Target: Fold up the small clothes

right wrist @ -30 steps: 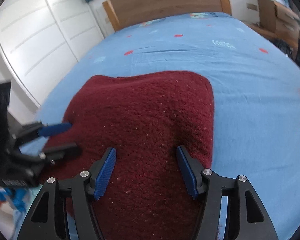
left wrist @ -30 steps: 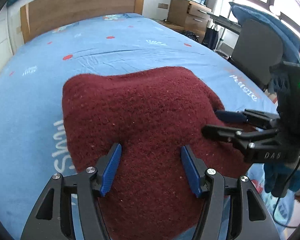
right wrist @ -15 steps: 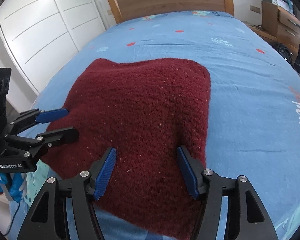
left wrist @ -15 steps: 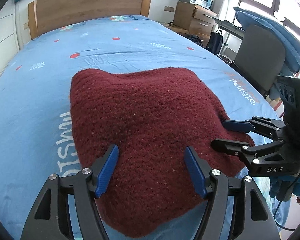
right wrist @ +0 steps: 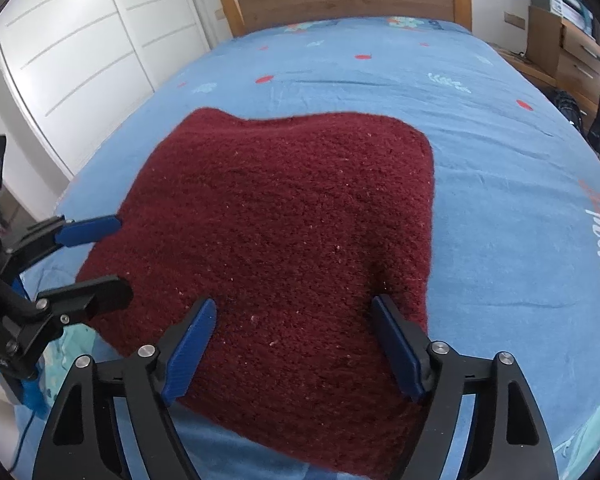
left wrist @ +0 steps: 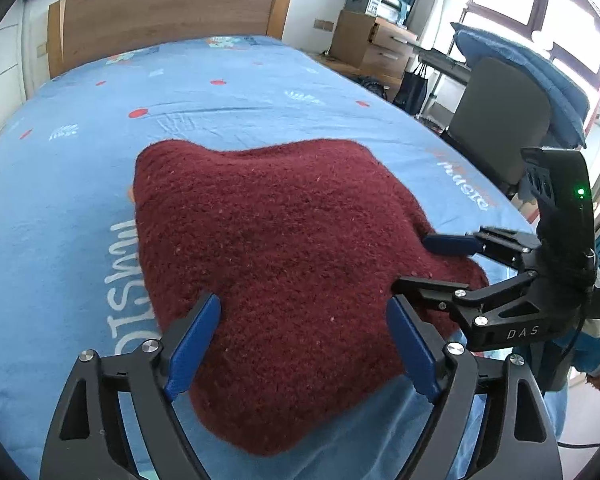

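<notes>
A dark red fuzzy knitted garment (left wrist: 276, 256) lies folded in a rough square on the blue bedsheet (left wrist: 220, 92); it also shows in the right wrist view (right wrist: 292, 232). My left gripper (left wrist: 304, 328) is open and empty, hovering above the garment's near left part. My right gripper (right wrist: 292, 332) is open and empty above the near right part. The right gripper also shows in the left wrist view (left wrist: 416, 260) at the garment's right edge. The left gripper also shows in the right wrist view (right wrist: 104, 260) at the garment's left edge.
The bed has a wooden headboard (left wrist: 164, 12) at the far end. A grey chair (left wrist: 500, 120) with a blue cushion and a wooden dresser (left wrist: 372, 44) stand right of the bed. White wardrobe doors (right wrist: 80, 60) stand to the left.
Both grippers have drawn back and up from the garment, staying open. More of the garment's near edge and the sheet in front of it now shows.
</notes>
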Demonstrator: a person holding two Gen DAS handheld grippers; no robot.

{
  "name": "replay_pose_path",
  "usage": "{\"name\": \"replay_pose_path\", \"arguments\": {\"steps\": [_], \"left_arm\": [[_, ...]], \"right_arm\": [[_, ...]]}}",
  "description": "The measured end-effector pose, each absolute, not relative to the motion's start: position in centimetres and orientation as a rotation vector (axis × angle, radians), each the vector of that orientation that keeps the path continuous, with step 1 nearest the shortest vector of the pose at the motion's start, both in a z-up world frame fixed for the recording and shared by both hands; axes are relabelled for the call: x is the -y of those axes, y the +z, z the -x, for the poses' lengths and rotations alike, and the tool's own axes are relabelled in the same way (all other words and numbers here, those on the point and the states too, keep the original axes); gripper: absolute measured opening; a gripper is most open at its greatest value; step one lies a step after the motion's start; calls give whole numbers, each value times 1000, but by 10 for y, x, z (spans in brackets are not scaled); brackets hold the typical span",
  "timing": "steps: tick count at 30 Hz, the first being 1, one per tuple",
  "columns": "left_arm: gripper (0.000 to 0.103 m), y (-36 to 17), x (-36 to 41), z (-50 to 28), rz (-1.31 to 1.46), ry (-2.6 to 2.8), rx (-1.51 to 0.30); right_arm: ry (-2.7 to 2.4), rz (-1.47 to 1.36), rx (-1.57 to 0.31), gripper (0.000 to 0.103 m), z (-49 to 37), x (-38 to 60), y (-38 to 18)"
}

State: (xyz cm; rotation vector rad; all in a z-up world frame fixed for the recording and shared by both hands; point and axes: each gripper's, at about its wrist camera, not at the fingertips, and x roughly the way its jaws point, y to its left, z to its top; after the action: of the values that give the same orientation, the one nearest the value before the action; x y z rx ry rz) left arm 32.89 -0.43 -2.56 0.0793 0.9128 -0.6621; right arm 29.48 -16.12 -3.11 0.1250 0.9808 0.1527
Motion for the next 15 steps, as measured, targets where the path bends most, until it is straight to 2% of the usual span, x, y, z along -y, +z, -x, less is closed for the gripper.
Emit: {"name": "replay_pose_path", "arguments": {"steps": [3, 5, 7, 15], "left_arm": [[83, -16, -6, -327, -72, -561, -880], [95, -13, -20, -333, -28, -491, -881], [101, -14, -32, -340, 6, -441, -896], [101, -25, -35, -357, 58, -402, -997]], "right_arm": [[144, -83, -976, 81, -294, 158, -22], [141, -100, -949, 81, -291, 162, -11], [107, -91, -930, 81, -288, 169, -1], [64, -131, -1016, 83, -303, 190, -12]]}}
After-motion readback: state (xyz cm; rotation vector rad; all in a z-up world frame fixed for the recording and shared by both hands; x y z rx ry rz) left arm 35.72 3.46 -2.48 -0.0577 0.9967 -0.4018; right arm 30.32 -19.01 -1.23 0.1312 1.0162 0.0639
